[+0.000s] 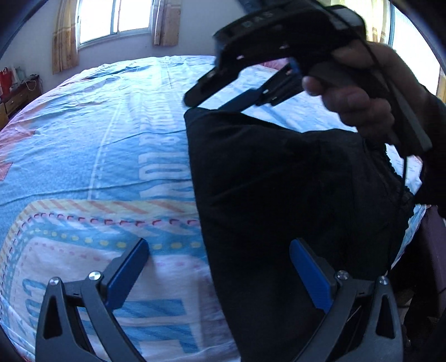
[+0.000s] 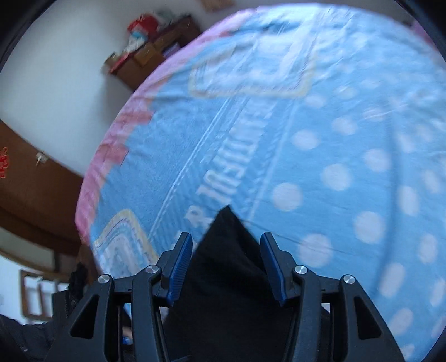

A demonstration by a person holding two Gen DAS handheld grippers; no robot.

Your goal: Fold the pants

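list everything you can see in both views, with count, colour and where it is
pants: one, black, lifted over the right side of the bed
bedsheet: one, blue with pink edge, white dots and lettering, covers the bed
window: one, bright, far wall
curtains: two, yellowish, either side of the window
cabinet: one, brown, left of the bed, red items on top
left gripper: one, black with blue pads, jaws wide, nothing gripped
right gripper: one, black with blue pads, pants corner between the jaws
hand: one, holding the right gripper's handle
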